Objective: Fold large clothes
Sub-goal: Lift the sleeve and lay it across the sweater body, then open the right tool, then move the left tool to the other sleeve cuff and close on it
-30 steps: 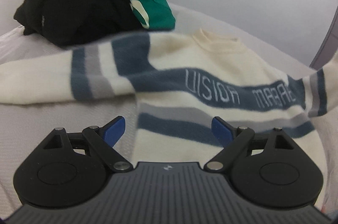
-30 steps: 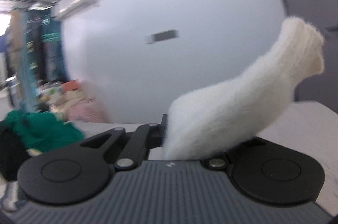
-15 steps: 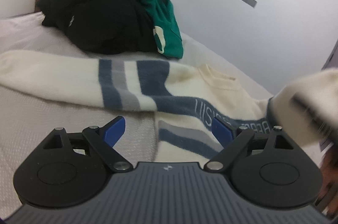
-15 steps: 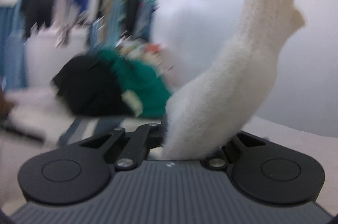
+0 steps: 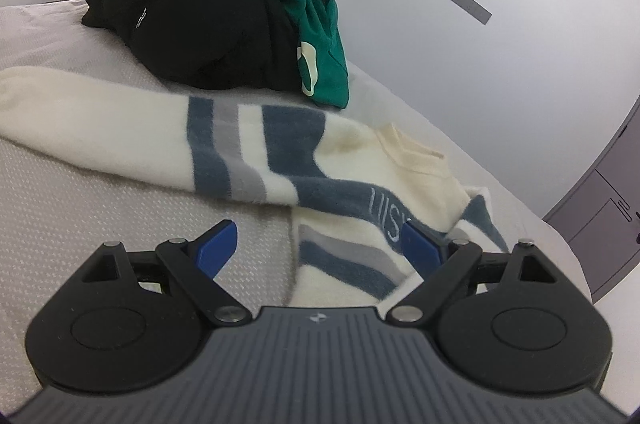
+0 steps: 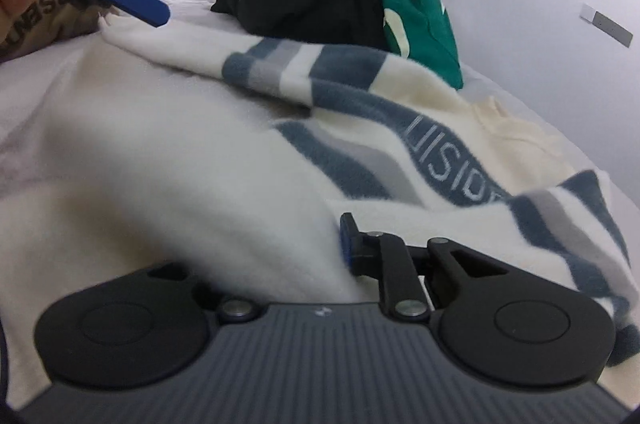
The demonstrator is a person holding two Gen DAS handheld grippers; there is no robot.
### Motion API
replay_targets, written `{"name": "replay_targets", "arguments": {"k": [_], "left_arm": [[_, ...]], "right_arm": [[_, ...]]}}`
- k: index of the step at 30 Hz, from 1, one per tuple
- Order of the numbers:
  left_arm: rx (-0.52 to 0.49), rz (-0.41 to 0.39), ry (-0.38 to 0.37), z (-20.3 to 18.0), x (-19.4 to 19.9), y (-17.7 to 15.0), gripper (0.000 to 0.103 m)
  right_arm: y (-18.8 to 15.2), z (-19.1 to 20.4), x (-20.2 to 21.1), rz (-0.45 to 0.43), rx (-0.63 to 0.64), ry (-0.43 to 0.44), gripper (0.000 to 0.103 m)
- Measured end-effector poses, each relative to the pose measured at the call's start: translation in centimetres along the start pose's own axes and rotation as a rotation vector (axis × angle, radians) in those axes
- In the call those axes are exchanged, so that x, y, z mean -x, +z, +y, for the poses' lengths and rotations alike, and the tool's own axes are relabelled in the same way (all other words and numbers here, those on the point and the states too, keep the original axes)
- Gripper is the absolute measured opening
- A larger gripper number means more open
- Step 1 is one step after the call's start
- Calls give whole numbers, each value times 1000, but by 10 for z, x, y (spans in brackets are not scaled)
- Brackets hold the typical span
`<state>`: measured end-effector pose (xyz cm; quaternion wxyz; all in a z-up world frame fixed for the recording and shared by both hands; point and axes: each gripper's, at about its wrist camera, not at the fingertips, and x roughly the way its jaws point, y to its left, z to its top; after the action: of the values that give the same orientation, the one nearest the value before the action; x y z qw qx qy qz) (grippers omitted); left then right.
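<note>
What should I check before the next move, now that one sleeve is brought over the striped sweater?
1. Right gripper grips the sleeve: ok, white fabric sits between its fingers.
2. Left gripper is free: ok, open, nothing between the fingers.
3. Held sleeve lies across the sweater body: ok, it covers part of the lettering.
4. Other sleeve folded in: not ok, it lies stretched out on the bed.
5. Pile of black and green clothes clear of the sweater: cannot tell, it lies very close to the shoulder.
</note>
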<state>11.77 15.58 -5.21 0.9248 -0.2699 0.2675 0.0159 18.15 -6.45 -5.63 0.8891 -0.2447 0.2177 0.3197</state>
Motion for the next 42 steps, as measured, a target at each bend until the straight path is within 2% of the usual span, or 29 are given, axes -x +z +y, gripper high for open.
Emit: {"name": "replay_targets", "arguments": {"k": [3,5,6,8,10,19,22,24,25,26,27,29,32,34,39,42], "left_arm": [[17,4,0,4,-2,1,91],[22,-2,-2,5,-1,1,91],[24,-5,-3,5,0,1,91],[25,-9,-13,5,1,1,91],[17,-11,-33,2,3,-1,91],[-38,53,-123,-25,-1,-20,89],[-86,77,-145,-40,-3,-32,79],[-124,118,-146,-50,-10,-42,66],[-140,143,-146,-53,-14,-47,63],[-158,172,-145,-58,-20,-52,54],[-181,203,-138,-62,-27,-59,49],[-221,241,-108,-67,-38,-69,45],[-259,305,-33,-70,-57,-81,45],[-264,349,22,-69,-68,-88,45],[-246,347,52,-66,-70,-92,45],[-245,331,38,-67,-64,-90,46]], "right_arm": [[13,4,-8,22,-31,27,28],[7,5,-1,35,-60,51,49],[6,3,3,40,-78,61,54],[0,2,11,50,-127,103,75],[-5,4,20,66,-175,167,80],[-14,-9,69,45,-251,223,80],[-18,-28,70,72,-332,184,80],[-22,-44,64,94,-395,148,80],[-25,-52,60,104,-435,129,80],[-27,-60,57,111,-474,118,79],[-29,-67,54,115,-506,109,79],[-30,-77,49,100,-538,74,77],[-29,-84,42,77,-547,44,67],[-30,-86,33,76,-556,43,64],[-38,-88,3,133,-575,25,63],[-41,-80,-15,194,-548,12,63]]}}
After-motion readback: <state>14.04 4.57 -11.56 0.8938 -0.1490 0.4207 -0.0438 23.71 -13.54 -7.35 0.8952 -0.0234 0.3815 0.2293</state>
